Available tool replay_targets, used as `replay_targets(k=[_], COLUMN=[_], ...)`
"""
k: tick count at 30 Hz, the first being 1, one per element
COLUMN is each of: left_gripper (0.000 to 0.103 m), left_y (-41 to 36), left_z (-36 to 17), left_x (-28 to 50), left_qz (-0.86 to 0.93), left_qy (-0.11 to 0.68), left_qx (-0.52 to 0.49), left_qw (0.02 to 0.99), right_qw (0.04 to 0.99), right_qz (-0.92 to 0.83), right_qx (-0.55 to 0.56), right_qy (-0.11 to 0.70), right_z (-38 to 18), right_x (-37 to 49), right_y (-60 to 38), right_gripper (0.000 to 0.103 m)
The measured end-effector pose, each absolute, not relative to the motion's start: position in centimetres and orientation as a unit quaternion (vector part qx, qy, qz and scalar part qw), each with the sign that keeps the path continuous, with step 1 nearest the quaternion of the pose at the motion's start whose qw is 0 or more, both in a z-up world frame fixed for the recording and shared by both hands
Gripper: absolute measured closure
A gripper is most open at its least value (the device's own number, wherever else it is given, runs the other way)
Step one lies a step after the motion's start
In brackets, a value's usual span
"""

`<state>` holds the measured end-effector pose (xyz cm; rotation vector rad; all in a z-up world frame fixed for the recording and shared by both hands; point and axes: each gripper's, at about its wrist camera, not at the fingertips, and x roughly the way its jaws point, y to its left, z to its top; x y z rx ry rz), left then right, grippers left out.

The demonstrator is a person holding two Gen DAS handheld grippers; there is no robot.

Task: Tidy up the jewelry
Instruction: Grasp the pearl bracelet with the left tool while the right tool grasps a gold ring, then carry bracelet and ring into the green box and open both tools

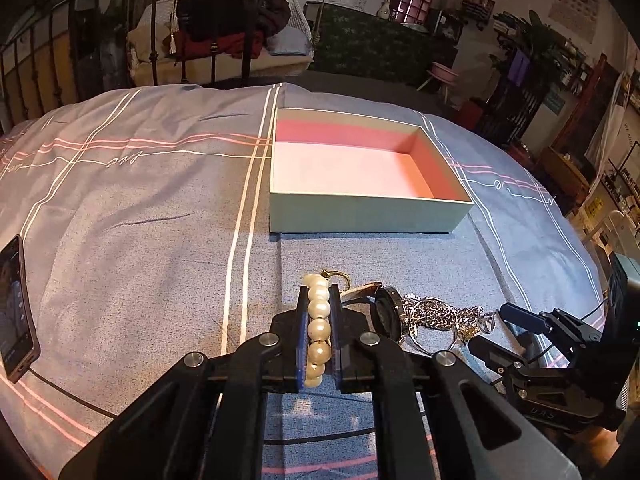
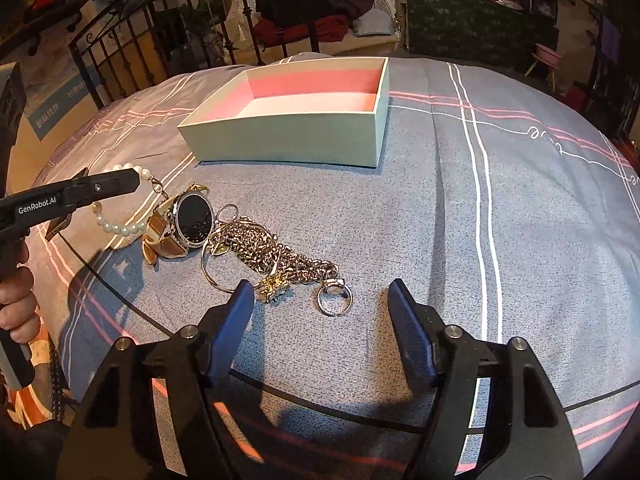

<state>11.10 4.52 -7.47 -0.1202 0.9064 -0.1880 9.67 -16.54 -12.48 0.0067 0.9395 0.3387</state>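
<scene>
My left gripper (image 1: 319,294) is shut on a pearl bracelet (image 1: 319,328), low over the bedspread; the bracelet also shows in the right wrist view (image 2: 120,228) beside the left gripper's fingers (image 2: 116,182). A wristwatch (image 2: 192,222) with a tan strap, a pile of silver chain (image 2: 272,254), a bangle (image 2: 212,270) and a ring (image 2: 334,300) lie together on the bed. My right gripper (image 2: 320,294) is open, just short of the ring and chain. An open pale green box (image 1: 360,168) with a pink inside sits beyond the jewelry and holds nothing; it also shows in the right wrist view (image 2: 296,112).
A phone (image 1: 16,312) lies on the bed at the far left. A black metal bed rail (image 2: 160,40) runs behind the bed, with a cushioned seat and clothes (image 1: 224,36) beyond it.
</scene>
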Motion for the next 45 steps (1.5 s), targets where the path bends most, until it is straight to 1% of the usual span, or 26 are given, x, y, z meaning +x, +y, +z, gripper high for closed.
replay_targets(k=[2, 3, 4, 5, 6, 8, 9, 16, 25, 30, 35, 40, 45], left_gripper=[0.094, 0.094, 0.094, 0.094, 0.094, 0.094, 0.094, 0.094, 0.094, 0.094, 0.094, 0.094, 0.094], left_y=[4.6, 4.5, 4.5, 4.5, 4.5, 4.4, 4.3, 4.0, 3.2, 2.5, 1.9, 1.3, 0.9], left_z=[-7.4, -7.4, -7.4, -7.4, -7.3, -7.3, -7.2, -6.7, -3.4, -0.5, 1.4, 1.3, -0.2], left_x=[10.9, 10.9, 10.8, 10.8, 10.7, 10.5, 10.4, 9.7, 11.2, 14.3, 18.3, 22.3, 25.5], left_qz=[-0.091, -0.091, -0.092, -0.092, -0.092, -0.094, -0.094, -0.098, -0.108, -0.106, -0.095, -0.080, -0.071], left_qy=[0.437, 0.436, 0.436, 0.436, 0.436, 0.437, 0.436, 0.429, 0.391, 0.360, 0.349, 0.366, 0.401], left_qx=[-0.059, -0.058, -0.058, -0.057, -0.057, -0.059, -0.059, -0.052, -0.036, -0.026, -0.026, -0.026, -0.033], left_qw=[0.893, 0.893, 0.893, 0.893, 0.893, 0.893, 0.893, 0.896, 0.913, 0.926, 0.932, 0.927, 0.913], right_qw=[0.874, 0.873, 0.872, 0.872, 0.871, 0.871, 0.870, 0.876, 0.899, 0.919, 0.929, 0.930, 0.922], right_qz=[0.169, 0.173, 0.177, 0.180, 0.184, 0.189, 0.192, 0.193, 0.206, 0.201, 0.188, 0.172, 0.156], right_qx=[0.000, -0.005, -0.011, -0.017, -0.019, -0.020, -0.021, -0.026, -0.034, -0.042, -0.034, -0.027, -0.026], right_qy=[0.455, 0.456, 0.456, 0.455, 0.455, 0.453, 0.453, 0.442, 0.384, 0.337, 0.316, 0.324, 0.353], right_z=[-12.7, -12.8, -12.8, -12.8, -12.8, -12.7, -12.6, -12.0, -7.6, -4.4, -2.1, -1.4, -2.5], right_x=[9.6, 9.6, 9.6, 9.5, 9.5, 9.4, 9.2, 8.3, 9.1, 12.1, 16.9, 21.8, 25.8], right_y=[-16.5, -16.4, -16.3, -16.2, -16.2, -16.3, -16.3, -16.4, -15.8, -15.3, -15.2, -14.9, -14.4], right_gripper=[0.045, 0.053, 0.056, 0.064, 0.075, 0.082, 0.084, 0.084, 0.084, 0.084, 0.084, 0.084, 0.084])
